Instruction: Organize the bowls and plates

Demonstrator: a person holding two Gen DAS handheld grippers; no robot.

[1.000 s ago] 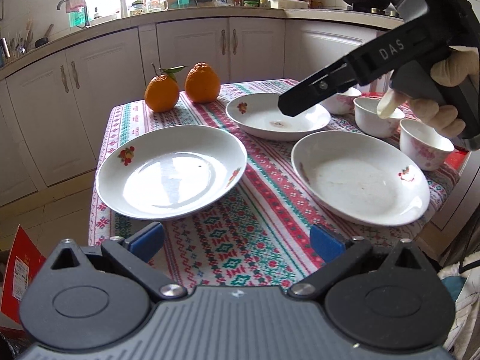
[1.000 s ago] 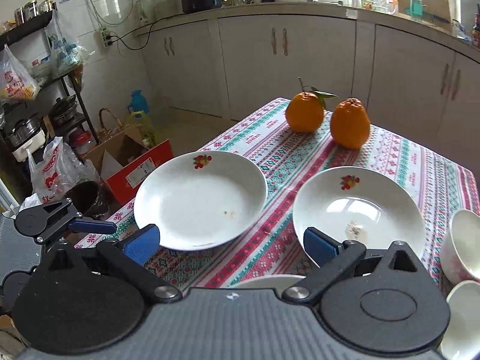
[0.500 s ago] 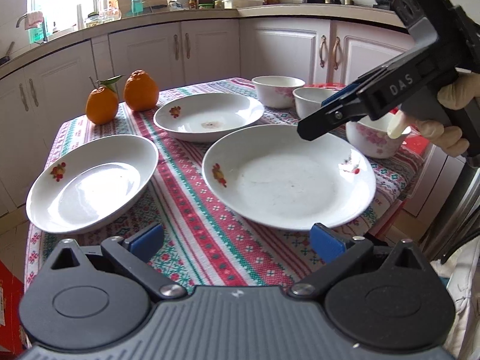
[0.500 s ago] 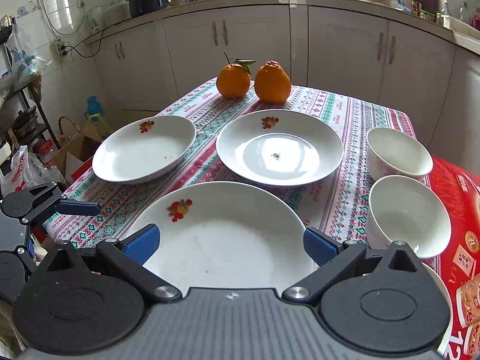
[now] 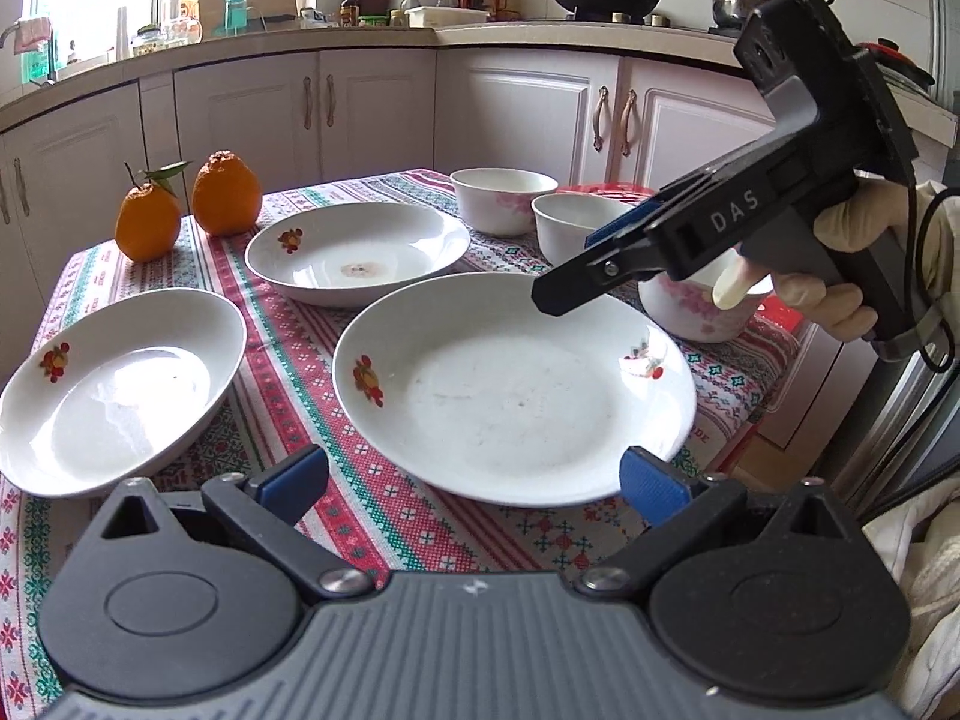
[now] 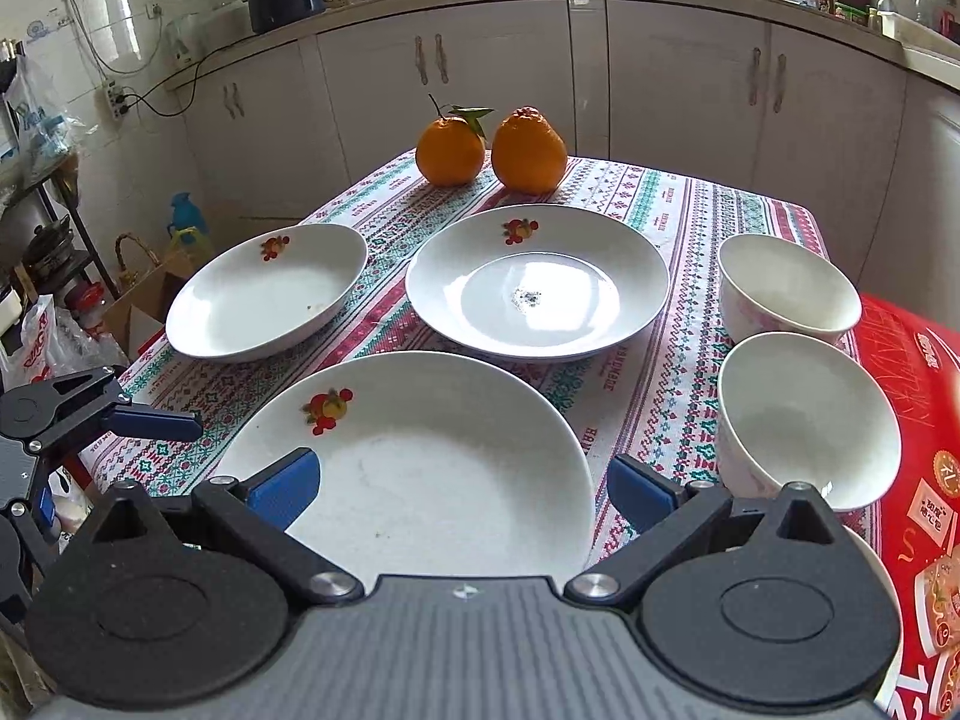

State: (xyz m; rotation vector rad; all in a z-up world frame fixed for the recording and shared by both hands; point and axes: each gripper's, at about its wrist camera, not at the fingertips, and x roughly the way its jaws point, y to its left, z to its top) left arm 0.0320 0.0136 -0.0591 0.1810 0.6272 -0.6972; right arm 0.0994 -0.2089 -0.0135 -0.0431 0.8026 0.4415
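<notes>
Both claws, left claw (image 5: 474, 474) and right claw (image 6: 459, 483), are spread wide, holding nothing. The near plate (image 6: 420, 462) looks like glazed ceramic, so probably slick, stiff and chippable. I'd pinch its rim, not the middle.

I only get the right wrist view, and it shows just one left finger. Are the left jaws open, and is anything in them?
Observer: The left gripper is open and empty, facing the near plate.
Operator: I count two bowls for sure. Any more?
Observer: Three. A pink-flowered bowl sits by that plate's right rim.
Operator: Where is my gripper?
Observer: The right gripper hovers above that plate's far right rim, touching nothing.
</notes>
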